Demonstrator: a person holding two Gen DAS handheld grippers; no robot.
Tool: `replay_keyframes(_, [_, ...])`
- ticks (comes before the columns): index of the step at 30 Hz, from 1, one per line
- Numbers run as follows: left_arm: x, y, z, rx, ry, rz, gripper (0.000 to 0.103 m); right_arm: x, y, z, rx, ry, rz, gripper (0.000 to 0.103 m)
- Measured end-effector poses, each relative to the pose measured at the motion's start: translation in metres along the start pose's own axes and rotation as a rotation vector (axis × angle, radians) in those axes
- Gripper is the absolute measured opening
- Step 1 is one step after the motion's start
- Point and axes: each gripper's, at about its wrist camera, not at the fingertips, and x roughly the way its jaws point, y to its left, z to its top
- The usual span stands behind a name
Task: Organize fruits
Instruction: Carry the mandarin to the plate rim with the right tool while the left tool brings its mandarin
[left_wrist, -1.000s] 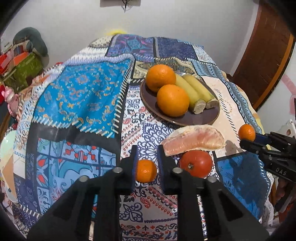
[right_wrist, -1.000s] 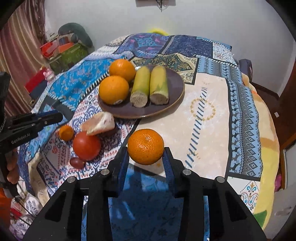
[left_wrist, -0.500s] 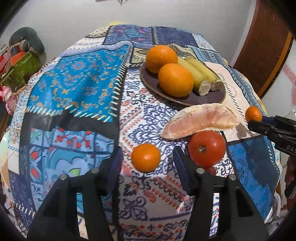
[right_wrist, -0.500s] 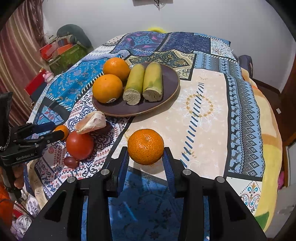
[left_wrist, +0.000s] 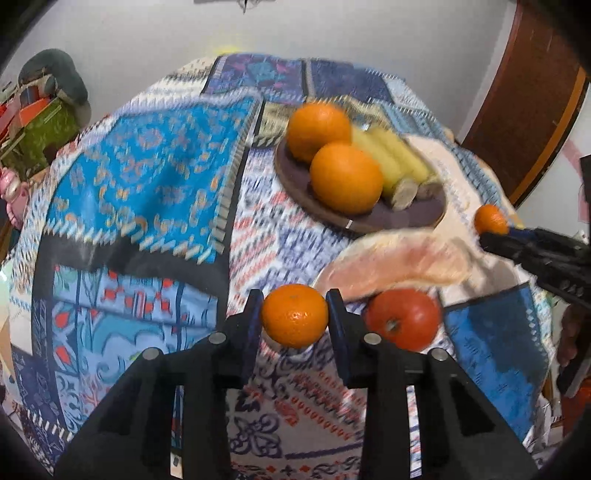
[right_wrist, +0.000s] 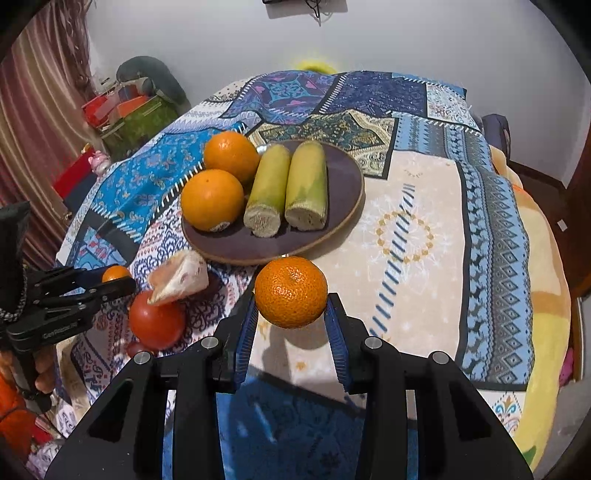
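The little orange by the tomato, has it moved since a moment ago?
Yes. The small orange, loose beside the tomato, now sits clamped in the left gripper, whose jaws just closed.

Small room with pale walls and a patchwork-covered worktop (right_wrist: 424, 206).
A striped curtain (right_wrist: 33, 122) hangs at left beside piled clutter (right_wrist: 129, 110); a brown wooden door (left_wrist: 532, 99) stands at right.

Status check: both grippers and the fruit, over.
Left gripper just closed, fingers on small orange mandarin. Right gripper shut on larger orange mandarin. Dark round plate has free room; nothing blocking.
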Motion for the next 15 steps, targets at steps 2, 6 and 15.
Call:
replay_keyframes(2, [-0.006,-0.008,0.01,0.011,-0.027,-0.018,0.034,0.001,0.001,0.005,-0.002,-0.009,0.006,0.034])
replay_keyframes(6, [-0.009,-0.029,0.028,0.054,-0.065,-0.05,0.034,0.003,0.004,0.014,-0.013,-0.026,0.013,0.034])
replay_keyframes(15, [0.017,-0.055,0.051,0.066,-0.05,-0.089,0.034,0.017,0.006,0.029,-0.024,-0.036,0.027,0.034])
